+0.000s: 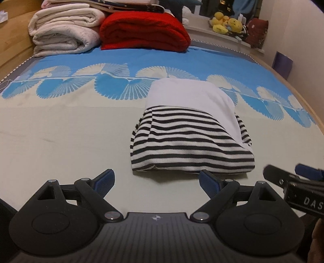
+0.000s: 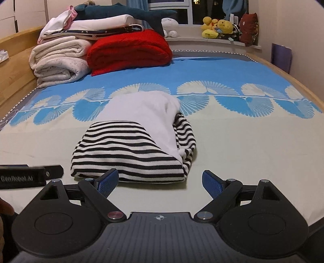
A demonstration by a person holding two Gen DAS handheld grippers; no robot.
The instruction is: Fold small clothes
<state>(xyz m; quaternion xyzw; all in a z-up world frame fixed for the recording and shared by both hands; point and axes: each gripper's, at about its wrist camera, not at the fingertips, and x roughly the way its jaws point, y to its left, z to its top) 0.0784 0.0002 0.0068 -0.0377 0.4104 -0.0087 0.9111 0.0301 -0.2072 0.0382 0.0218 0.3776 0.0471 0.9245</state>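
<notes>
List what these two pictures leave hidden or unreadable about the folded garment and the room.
- Striped garment: its type and inner layers, hidden by its own folds in both views.
- Right gripper in the left wrist view: cut off by the right edge.
- Plush toys on the sill: too small to identify.
- White blankets: the red blanket hides their right end.

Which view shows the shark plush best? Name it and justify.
The right wrist view: the shark plush lies full length atop the folded stack behind the red blanket, tail fin visible. The left wrist view shows only dark teal fin scraps at the top edge.
</notes>
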